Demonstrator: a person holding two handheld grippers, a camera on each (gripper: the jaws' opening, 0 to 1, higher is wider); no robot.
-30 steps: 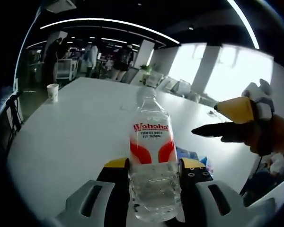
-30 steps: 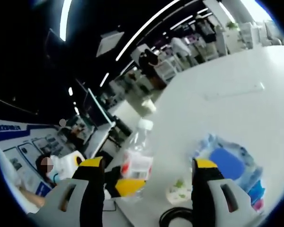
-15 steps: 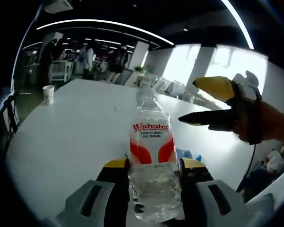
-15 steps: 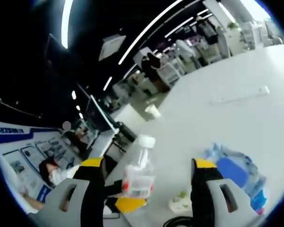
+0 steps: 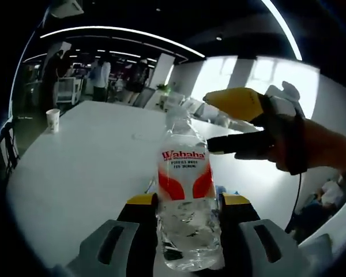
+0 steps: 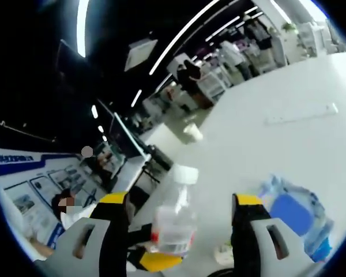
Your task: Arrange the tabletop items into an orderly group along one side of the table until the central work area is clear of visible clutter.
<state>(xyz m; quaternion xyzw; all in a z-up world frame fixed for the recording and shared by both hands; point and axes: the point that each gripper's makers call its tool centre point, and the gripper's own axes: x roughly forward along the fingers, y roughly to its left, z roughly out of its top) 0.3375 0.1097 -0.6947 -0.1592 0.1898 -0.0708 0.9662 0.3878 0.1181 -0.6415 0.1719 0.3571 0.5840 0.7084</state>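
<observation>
A clear water bottle (image 5: 186,196) with a red and white label stands upright between the jaws of my left gripper (image 5: 188,199), which is shut on its lower half. My right gripper (image 5: 216,122), held by a hand, comes in from the right at the height of the bottle's cap, open, its yellow-tipped jaw over its black one. In the right gripper view the same bottle (image 6: 176,222) shows ahead between the spread jaws of my right gripper (image 6: 180,199), with nothing gripped. A blue packet (image 6: 294,213) lies on the white table (image 6: 259,150) to the bottle's right.
A paper cup (image 5: 52,120) stands near the table's far left edge, also the paper cup (image 6: 192,133) in the right gripper view. A white strip (image 6: 303,114) lies farther out on the table. People and desks fill the room beyond.
My right gripper has moved closer to the top of the bottle, which looms larger between its jaws. The left gripper keeps its hold on the bottle.
</observation>
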